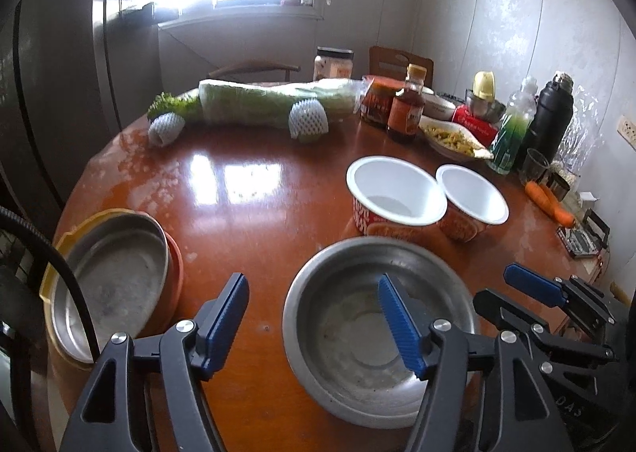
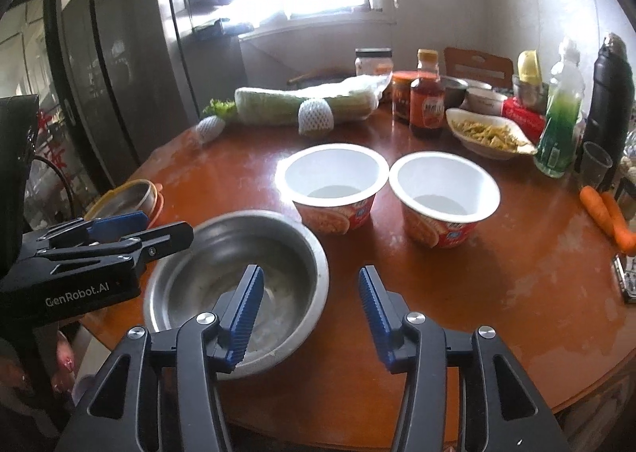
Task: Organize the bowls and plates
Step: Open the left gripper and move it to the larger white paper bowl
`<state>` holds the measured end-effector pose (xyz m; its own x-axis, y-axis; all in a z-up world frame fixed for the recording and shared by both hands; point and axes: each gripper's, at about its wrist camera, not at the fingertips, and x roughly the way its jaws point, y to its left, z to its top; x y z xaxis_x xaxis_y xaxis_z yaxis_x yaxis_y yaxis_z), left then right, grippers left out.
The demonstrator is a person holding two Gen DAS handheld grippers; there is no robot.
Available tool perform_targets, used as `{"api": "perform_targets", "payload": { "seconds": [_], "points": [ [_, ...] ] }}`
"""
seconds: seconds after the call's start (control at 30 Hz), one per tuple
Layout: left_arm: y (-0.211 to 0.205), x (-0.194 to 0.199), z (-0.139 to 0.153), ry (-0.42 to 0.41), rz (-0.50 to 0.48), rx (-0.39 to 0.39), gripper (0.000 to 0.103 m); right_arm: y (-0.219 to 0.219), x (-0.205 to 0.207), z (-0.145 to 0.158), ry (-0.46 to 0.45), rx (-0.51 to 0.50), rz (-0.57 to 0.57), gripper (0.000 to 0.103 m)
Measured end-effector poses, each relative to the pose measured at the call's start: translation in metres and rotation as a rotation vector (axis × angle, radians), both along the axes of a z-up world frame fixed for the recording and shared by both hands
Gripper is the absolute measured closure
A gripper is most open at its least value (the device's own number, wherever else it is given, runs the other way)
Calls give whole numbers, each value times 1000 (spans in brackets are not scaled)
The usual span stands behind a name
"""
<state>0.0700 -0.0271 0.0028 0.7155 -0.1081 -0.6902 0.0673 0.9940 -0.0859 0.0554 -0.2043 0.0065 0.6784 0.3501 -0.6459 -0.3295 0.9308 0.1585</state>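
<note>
Blue-padded fingers of the left gripper (image 1: 314, 322) fill the foreground of the left view, one on each side of the near-left rim of the steel bowl (image 1: 377, 328), parted about halfway, pads off the metal and nothing held; the right gripper (image 2: 310, 317) straddles the bowl's (image 2: 238, 285) right rim in its own view, jaws narrower, also empty. No earlier frame is given, so only this stance can be told. Both point downward at a slant over the table (image 1: 246, 189). Only the left view shows the steel pan (image 1: 111, 281) clearly, nested in a yellow-rimmed dish at the table's left edge; the right view shows it small and far. Two white cups (image 2: 336, 181) stand side by side beyond the bowl. Only the right view shows the left gripper's branded body and fingers of a hand (image 2: 65, 362) below it.
</note>
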Motion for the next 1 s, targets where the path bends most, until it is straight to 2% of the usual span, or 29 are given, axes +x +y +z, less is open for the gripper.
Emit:
{"api": "perform_targets", "payload": {
  "seconds": [0.23,0.5,0.6,0.73,1.0],
  "points": [
    [-9,6,26,-43,-20,11,34,-5,-2,18,-37,42,-15,51],
    [-14,61,38,-10,-54,15,30,-9,23,12,13,118,-50,51],
    [-14,85,35,27,-71,-11,30,-8,37,7,33,145,-53,51],
    [-23,120,23,71,-80,-6,30,-8,57,-1,58,183,-68,51],
    [-37,153,-2,140,-119,-21,30,-7,89,-14,99,190,-90,51]
  ]
}}
